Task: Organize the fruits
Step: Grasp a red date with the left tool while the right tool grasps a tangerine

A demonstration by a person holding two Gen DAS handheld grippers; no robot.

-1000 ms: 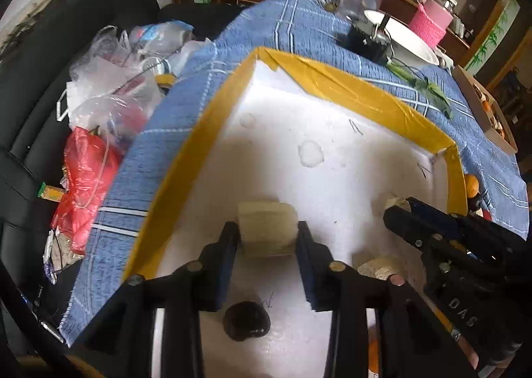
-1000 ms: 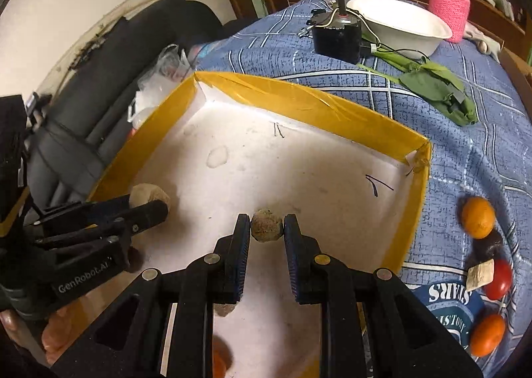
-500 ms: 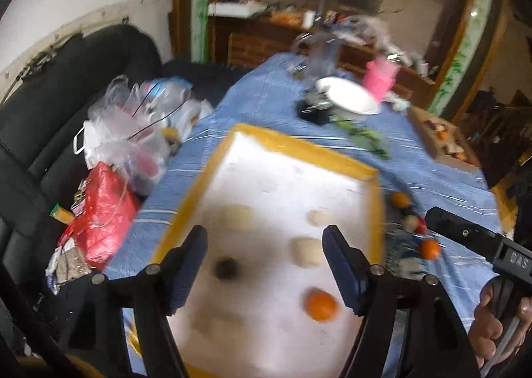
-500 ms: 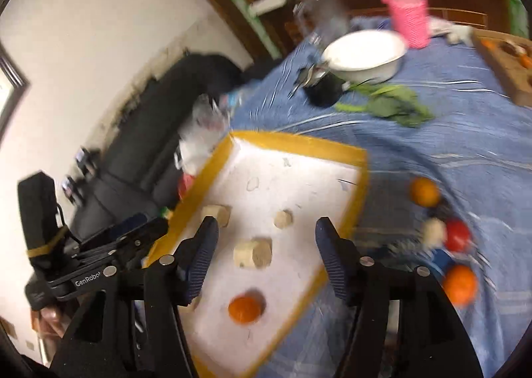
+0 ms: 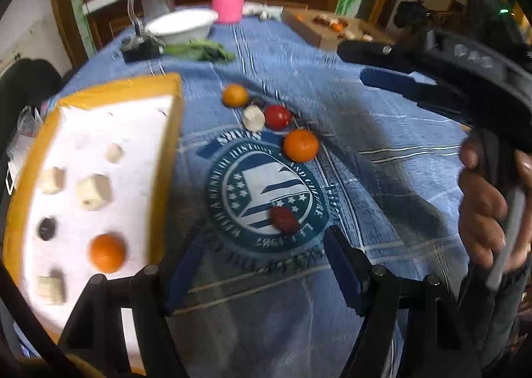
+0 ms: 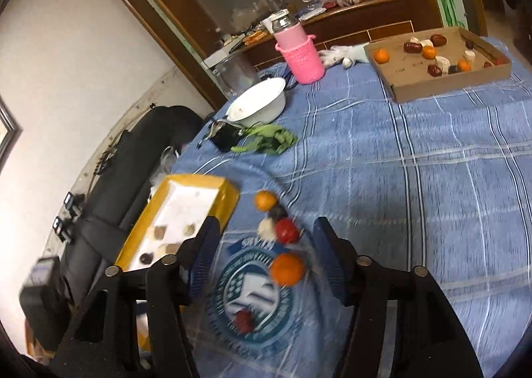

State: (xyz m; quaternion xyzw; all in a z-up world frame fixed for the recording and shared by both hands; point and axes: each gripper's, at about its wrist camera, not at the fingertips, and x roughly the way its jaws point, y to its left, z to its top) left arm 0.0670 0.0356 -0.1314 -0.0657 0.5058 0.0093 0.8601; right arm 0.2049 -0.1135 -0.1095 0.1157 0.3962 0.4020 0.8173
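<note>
Fruit left loose on the blue cloth: date nearest, soft and wrinkly, so pinch its middle lightly; orange, round and likely to roll, grip across its widest part. Left gripper and right gripper both gape empty, jaws just closing slightly. White tray sits beside.

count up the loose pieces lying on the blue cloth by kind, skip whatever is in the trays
oranges: 2
red round fruit: 1
white chunk: 1
dark red date: 1
small dark fruit: 1
total: 6

white bowl beside pink knitted bottle, green cloth near.
</note>
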